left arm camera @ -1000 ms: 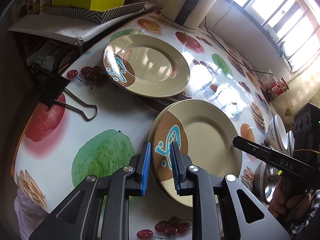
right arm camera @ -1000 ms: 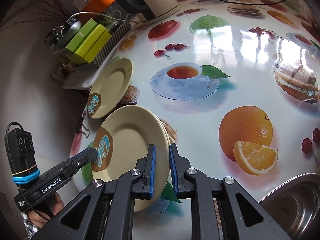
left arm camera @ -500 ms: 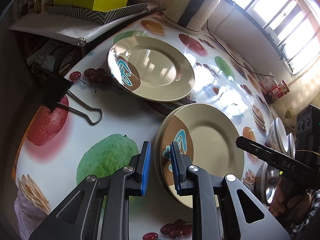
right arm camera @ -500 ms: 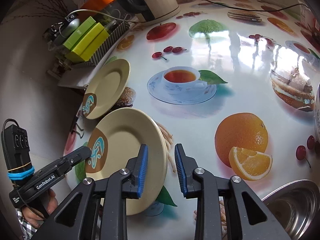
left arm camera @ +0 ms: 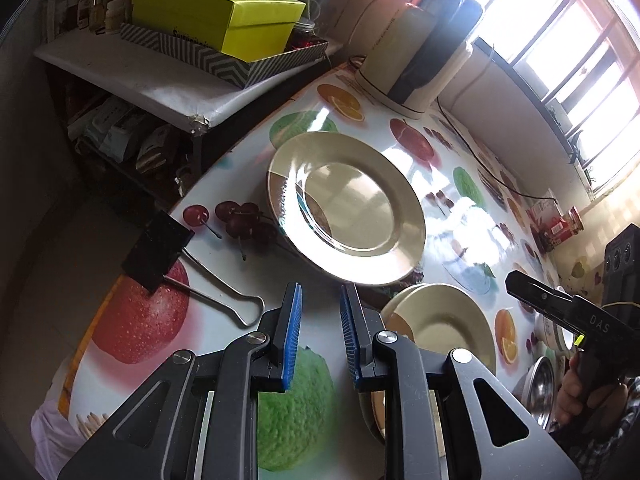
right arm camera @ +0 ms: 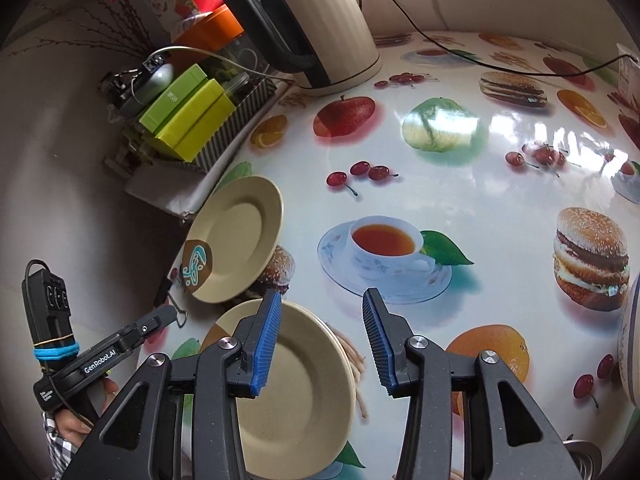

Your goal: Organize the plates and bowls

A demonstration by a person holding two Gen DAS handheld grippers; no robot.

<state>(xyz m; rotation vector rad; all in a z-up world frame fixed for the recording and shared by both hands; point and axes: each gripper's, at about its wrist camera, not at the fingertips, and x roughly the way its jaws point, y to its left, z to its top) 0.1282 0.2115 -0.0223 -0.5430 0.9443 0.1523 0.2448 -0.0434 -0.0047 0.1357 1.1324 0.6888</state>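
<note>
Both tools hang open and empty: left tool (left arm camera: 319, 334), right tool (right arm camera: 320, 344). Stacked plates (right arm camera: 296, 392) sit lower centre, lone plate (right arm camera: 236, 240) mid-left near the worktop (right arm camera: 460, 184) edge; a clumsy nudge could probably push it off.

Two beige plates (right arm camera: 236, 240) (right arm camera: 296, 392) are seen, each marked with a brown patch and a teal squiggle. The white tablecloth (right arm camera: 480, 208) is printed with fruit, burgers and a teacup. Blue ribbed pads (right arm camera: 264, 344) are fitted to black grippers. Lime boxes (left arm camera: 212, 20) are stacked far left.

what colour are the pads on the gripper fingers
Blue, ribbed pads; clearest in the right wrist view.
</note>
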